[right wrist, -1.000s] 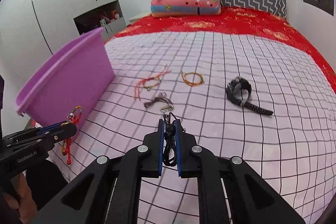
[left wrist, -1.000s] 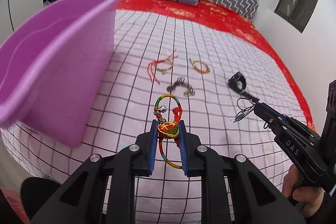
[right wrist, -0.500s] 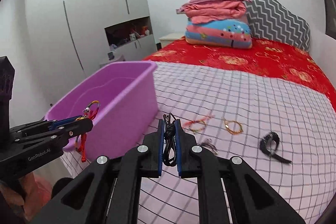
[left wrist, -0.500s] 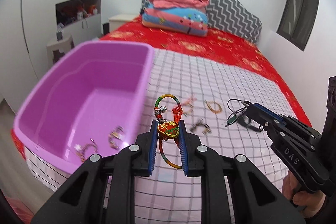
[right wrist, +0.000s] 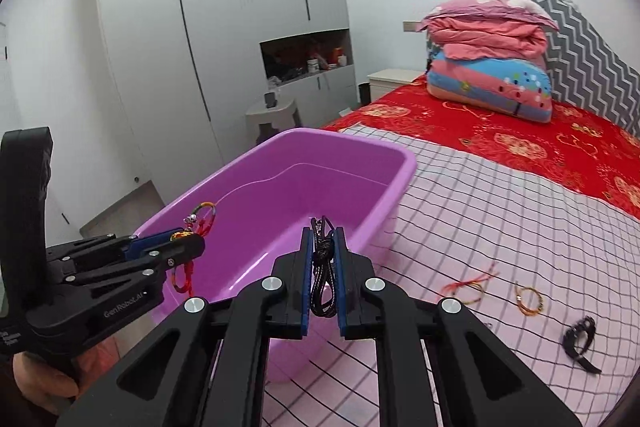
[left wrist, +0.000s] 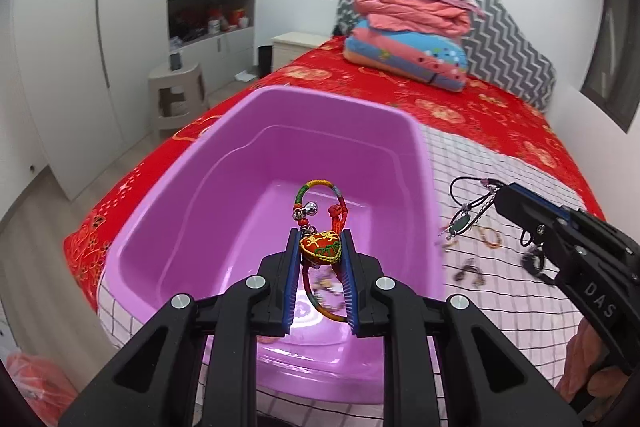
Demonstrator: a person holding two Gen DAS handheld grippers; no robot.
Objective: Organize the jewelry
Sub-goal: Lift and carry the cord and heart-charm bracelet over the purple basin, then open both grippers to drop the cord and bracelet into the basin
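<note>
Over the purple tub [left wrist: 280,163] hung the left gripper [left wrist: 320,259], fingers pinched on the heart-charm bracelet [left wrist: 320,245], ready to drop! Opening over the tub's floor looked like the next call. Rightward, the right gripper [right wrist: 324,259] sat clamped on a black cord necklace [right wrist: 322,267], just short of the near rim, needing to clear it. Beyond, loose bracelets [right wrist: 528,301] and a watch [right wrist: 578,341] waited on open checked bedding [right wrist: 500,227].
</note>
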